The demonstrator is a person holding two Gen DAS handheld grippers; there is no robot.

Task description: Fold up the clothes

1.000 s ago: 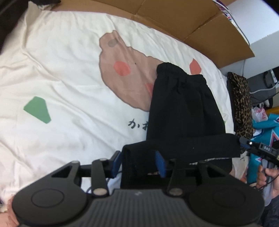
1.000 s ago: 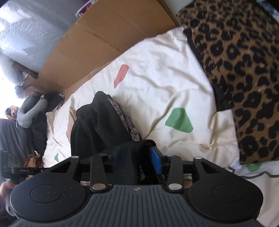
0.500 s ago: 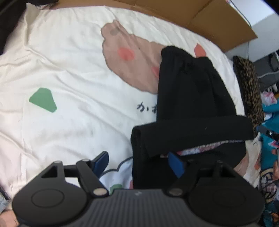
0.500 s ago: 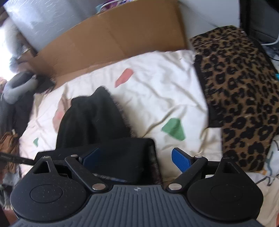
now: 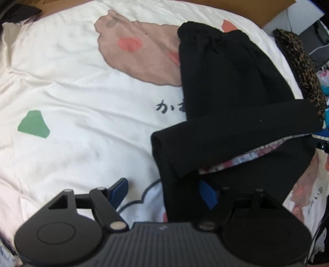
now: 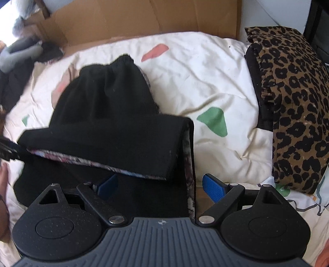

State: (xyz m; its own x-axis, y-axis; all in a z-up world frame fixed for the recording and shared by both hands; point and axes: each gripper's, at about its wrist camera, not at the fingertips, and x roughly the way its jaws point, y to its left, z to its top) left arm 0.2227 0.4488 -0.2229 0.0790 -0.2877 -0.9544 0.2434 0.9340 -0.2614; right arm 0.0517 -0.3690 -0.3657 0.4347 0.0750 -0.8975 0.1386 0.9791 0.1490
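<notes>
A black garment (image 5: 226, 86) with a flowered lining lies on the white printed bedsheet (image 5: 72, 82). Its near end is folded over its middle in a thick band (image 6: 107, 139), and the gathered waistband points away from me. My left gripper (image 5: 163, 193) is open just above the garment's left folded corner, one blue pad (image 5: 120, 190) over the sheet and the other over the black cloth. My right gripper (image 6: 160, 184) is open wide over the right folded edge, with its right pad (image 6: 213, 188) beyond the cloth. Neither gripper's pads press on the cloth.
A folded leopard-print cloth (image 6: 292, 102) lies on the bed to the right of the garment. Flattened cardboard (image 6: 144, 18) lines the far side of the bed. Grey and dark clothes (image 6: 20, 53) are heaped at the far left corner. A hand (image 6: 3, 180) shows at the left edge.
Both grippers were shut on the garment's near end, holding it up. They have opened and let go, and the folded band now rests on the garment.
</notes>
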